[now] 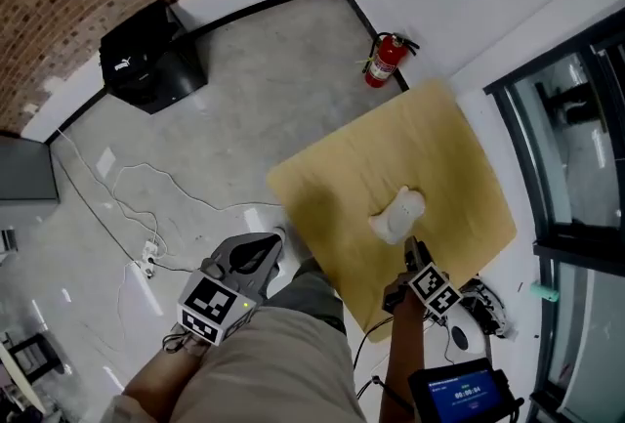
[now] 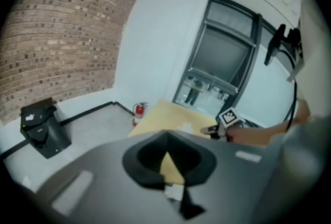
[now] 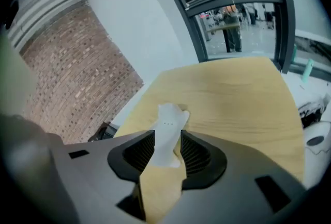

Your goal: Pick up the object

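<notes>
A white, soft-looking object [image 1: 398, 214] lies near the middle of a light wooden table [image 1: 439, 143]. My right gripper [image 1: 410, 249] reaches in from the table's near edge, its tips at the object's near end. In the right gripper view the object [image 3: 168, 127] lies between the two ribbed pads [image 3: 140, 151], with a thin gap on each side, so the right gripper [image 3: 167, 139] is open around it. My left gripper [image 1: 266, 243] hangs low at the left above the person's leg, away from the table. Its jaws [image 2: 166, 137] are shut with nothing in them.
A red fire extinguisher [image 1: 385, 60] stands on the floor beyond the table's far corner. A black box [image 1: 148, 56] sits by the brick wall. Cables [image 1: 137, 206] trail over the grey floor. Glass doors [image 1: 576, 148] run along the right. A blue-screened device [image 1: 467, 398] is by the right arm.
</notes>
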`<state>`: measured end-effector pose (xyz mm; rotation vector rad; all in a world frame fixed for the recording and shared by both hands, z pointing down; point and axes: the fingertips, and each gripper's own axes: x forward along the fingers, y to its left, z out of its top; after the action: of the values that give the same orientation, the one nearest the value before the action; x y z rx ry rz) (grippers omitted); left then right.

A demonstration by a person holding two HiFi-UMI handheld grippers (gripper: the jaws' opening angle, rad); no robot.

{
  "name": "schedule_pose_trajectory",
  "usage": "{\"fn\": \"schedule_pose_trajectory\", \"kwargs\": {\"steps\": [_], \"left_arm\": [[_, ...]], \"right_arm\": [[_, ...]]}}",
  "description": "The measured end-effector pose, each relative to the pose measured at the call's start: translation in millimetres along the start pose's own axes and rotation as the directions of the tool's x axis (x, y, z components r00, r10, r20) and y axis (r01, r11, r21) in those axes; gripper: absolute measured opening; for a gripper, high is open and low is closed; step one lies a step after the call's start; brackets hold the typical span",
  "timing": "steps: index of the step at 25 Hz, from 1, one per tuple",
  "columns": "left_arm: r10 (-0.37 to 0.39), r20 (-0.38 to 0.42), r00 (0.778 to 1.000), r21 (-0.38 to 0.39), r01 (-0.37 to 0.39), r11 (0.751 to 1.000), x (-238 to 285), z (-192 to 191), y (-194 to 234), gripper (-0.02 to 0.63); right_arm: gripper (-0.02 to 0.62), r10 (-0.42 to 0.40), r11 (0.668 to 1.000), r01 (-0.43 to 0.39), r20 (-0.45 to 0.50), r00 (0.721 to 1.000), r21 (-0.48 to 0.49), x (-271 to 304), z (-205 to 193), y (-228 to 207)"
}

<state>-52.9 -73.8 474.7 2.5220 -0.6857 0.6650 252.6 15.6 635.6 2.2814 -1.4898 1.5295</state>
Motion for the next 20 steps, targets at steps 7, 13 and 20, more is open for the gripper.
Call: {"fn": "schedule_pose_trajectory", "kwargs": {"steps": [7,13,20], "left_arm": [[0.141,-0.049,0.989,-0.047,-0.144,0.988,11,-9,-17,0.002],[0.197,-0.092,0.976,0.011,-0.197,0.980,-6,-16,-31,0.002],[0.225,-0.103,0.969,0.025,-0.224,0.974,-10,-20,-43,0.002]], "right_arm": [[0.133,0.081,0.964,-0.049,-0.114,0.990,0.262,62,-8,-18],[0.114,0.112,0.951,-0.087,-0.069,0.991,0.298,59,-8,-8],[0.069,0.129,0.992,-0.127,-0.129,0.983,0.017,63,-15,18]]}}
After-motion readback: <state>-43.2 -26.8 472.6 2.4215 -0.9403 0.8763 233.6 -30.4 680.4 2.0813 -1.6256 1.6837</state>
